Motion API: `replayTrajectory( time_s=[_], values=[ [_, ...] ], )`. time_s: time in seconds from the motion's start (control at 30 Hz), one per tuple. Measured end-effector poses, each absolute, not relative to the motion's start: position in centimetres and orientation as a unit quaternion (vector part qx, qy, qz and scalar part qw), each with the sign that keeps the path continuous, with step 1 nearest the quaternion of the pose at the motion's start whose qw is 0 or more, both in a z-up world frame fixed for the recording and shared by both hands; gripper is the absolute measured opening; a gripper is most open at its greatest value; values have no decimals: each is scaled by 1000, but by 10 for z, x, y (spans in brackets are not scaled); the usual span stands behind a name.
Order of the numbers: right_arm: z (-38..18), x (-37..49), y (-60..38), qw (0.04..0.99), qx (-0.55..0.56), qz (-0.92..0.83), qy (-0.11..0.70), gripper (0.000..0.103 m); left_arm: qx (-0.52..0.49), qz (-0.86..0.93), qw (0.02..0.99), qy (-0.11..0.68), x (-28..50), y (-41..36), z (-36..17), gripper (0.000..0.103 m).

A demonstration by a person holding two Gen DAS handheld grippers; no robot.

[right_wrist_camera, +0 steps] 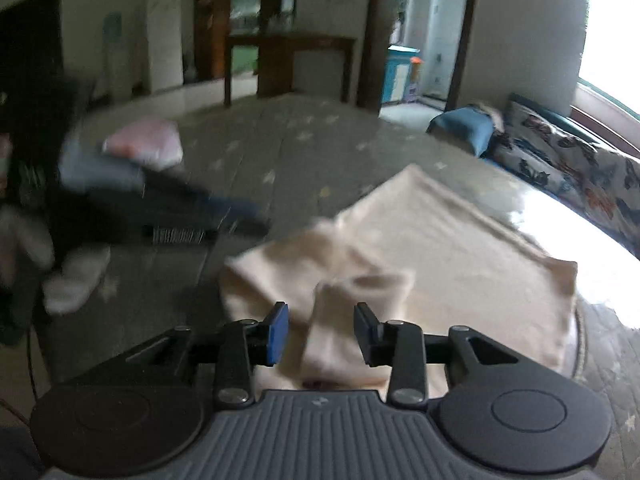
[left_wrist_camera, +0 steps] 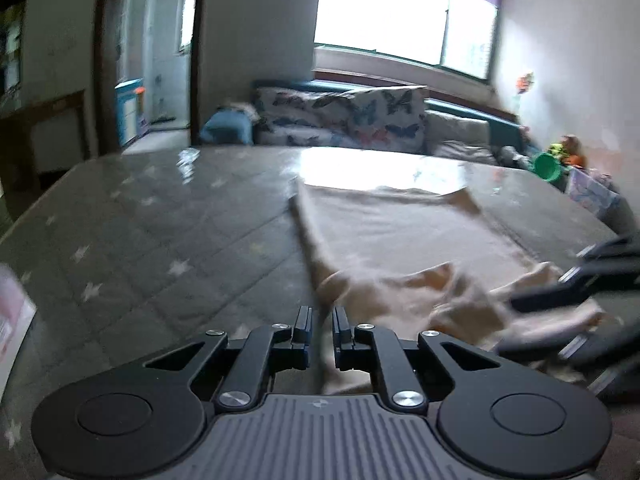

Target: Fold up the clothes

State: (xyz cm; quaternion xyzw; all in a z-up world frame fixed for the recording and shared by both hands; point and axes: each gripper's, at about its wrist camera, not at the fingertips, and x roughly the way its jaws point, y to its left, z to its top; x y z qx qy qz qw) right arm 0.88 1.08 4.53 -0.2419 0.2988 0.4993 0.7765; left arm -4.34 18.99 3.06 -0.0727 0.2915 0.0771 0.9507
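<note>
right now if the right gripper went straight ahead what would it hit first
Most likely the raised fold of the cream fabric garment, bunched directly ahead of the open right gripper. The garment lies on the grey star-patterned quilted bed cover. Motion blur leaves the gap uncertain.

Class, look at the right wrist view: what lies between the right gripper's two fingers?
A raised fold of the cream garment sits between the open right gripper fingers, in the right wrist view.
</note>
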Motion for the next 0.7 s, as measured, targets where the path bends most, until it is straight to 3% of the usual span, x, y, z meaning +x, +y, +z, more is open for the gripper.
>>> replayTrajectory(
  time_s=[0.07,0.13,0.23,0.4,0.53,0.7],
  values=[
    [34,8,14,775,-249,493,309,33,-65,65,952,292,-34,184,32,16],
    [29,10,11,779,-245,484,314,18,-59,57,951,297,-25,181,29,16],
    [34,15,0,792,-212,477,315,9,-58,67,945,315,-13,181,18,16],
    [50,44,-40,823,-76,441,349,5,-66,94,937,331,-20,192,8,13],
    [37,77,-77,812,30,405,419,14,-66,103,935,332,-29,197,10,13],
    [40,72,-86,846,-3,376,378,14,-72,84,944,312,-24,190,26,14]
  ],
)
